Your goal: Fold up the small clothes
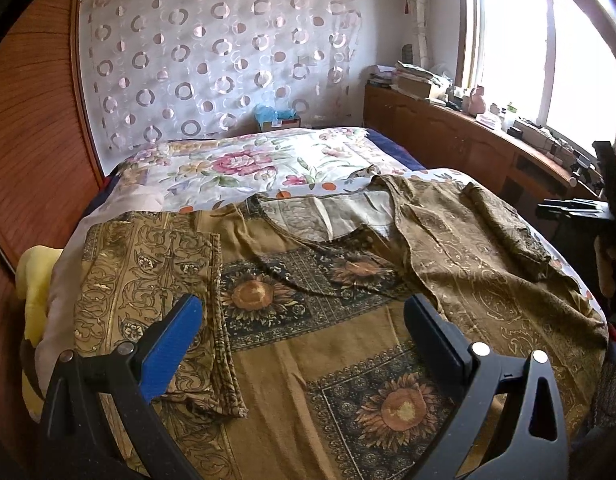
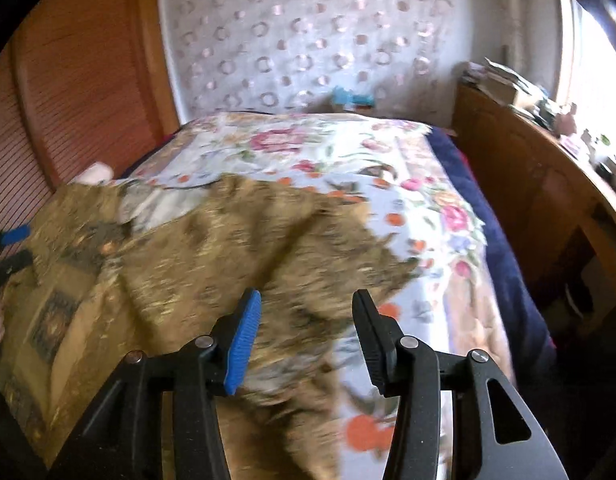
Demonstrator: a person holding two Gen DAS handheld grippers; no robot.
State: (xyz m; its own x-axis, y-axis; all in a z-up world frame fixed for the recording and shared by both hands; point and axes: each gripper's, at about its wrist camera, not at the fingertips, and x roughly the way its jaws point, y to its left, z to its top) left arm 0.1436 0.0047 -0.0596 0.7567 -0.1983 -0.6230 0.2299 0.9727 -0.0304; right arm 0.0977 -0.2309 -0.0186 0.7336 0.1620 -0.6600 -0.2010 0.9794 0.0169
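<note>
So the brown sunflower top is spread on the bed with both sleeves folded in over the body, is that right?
Not quite. Only one sleeve of the top is folded in over the body; the other sleeve lies out to the side on the bed. The left wrist view shows it.

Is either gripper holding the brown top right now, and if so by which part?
Nothing is held. The left gripper and right gripper both stand open above the brown top, pads clear of the cloth.

Both grippers, left gripper [image 1: 304,320] and right gripper [image 2: 306,320]: black frames, ribbed blue pads, silver rivets
</note>
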